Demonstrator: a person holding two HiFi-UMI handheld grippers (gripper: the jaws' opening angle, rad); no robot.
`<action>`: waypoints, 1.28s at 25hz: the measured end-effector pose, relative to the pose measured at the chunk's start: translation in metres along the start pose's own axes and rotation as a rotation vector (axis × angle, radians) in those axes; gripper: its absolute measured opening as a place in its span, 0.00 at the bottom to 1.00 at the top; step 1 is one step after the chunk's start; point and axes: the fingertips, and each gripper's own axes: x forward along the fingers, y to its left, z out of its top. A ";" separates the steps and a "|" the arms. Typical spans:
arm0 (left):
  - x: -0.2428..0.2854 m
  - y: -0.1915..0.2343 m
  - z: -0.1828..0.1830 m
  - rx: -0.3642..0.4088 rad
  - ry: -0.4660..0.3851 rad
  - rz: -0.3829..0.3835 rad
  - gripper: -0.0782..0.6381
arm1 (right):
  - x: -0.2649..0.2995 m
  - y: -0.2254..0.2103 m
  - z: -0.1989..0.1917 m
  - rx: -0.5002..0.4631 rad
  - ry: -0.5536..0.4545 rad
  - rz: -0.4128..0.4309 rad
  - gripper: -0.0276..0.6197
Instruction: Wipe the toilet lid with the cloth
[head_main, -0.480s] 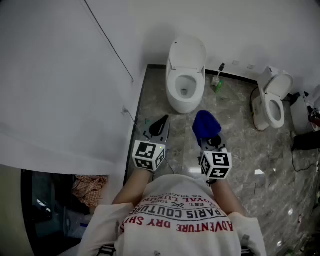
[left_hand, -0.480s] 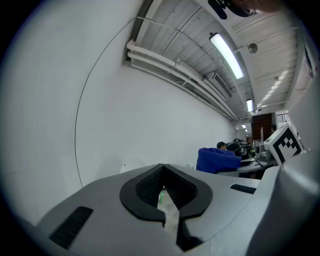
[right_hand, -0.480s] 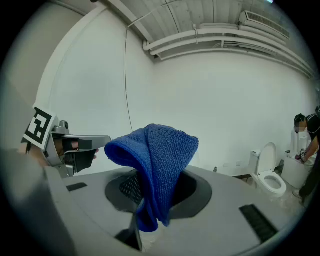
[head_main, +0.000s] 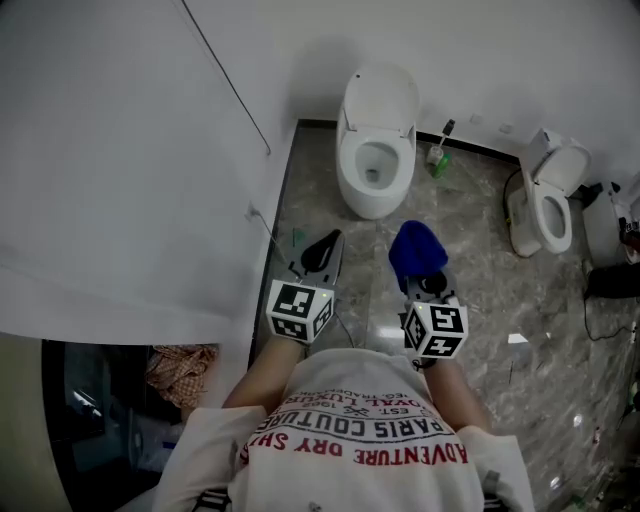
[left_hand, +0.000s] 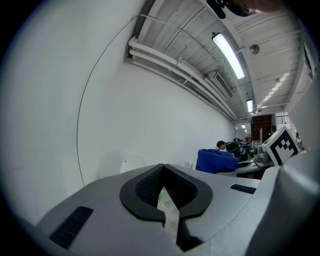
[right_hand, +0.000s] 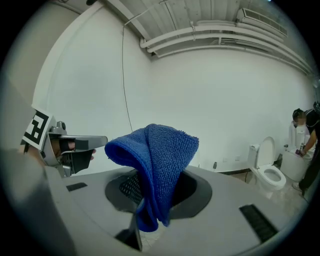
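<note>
A white toilet (head_main: 375, 160) stands against the far wall with its lid (head_main: 382, 95) raised and the bowl showing. My right gripper (head_main: 425, 278) is shut on a blue cloth (head_main: 417, 250), held in the air over the floor short of the toilet. In the right gripper view the blue cloth (right_hand: 155, 160) drapes up and over the jaws of that gripper (right_hand: 150, 200). Beside it, my left gripper (head_main: 320, 250) is shut with nothing in it. Its jaws (left_hand: 162, 192) point at the white wall, with the cloth (left_hand: 217, 160) off to the right.
A second toilet (head_main: 545, 205) with raised lid stands at the right, dark items past it. A brush and green bottle (head_main: 436, 155) sit on the marble floor beside the first toilet. A white partition wall (head_main: 130, 160) runs along the left. A person (right_hand: 306, 145) stands far right.
The toilet sits slightly lower and nearer in the head view. Both grippers keep the same pose, and the cloth stays in the right one.
</note>
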 end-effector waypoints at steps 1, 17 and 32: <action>-0.002 0.003 -0.002 -0.002 0.005 -0.001 0.12 | 0.002 0.003 -0.001 0.013 0.001 -0.002 0.20; -0.007 0.051 -0.038 -0.053 0.074 0.018 0.12 | 0.039 0.013 -0.031 0.100 0.067 -0.044 0.20; 0.187 0.092 -0.001 -0.070 0.035 0.167 0.12 | 0.203 -0.139 0.034 0.068 0.051 0.024 0.20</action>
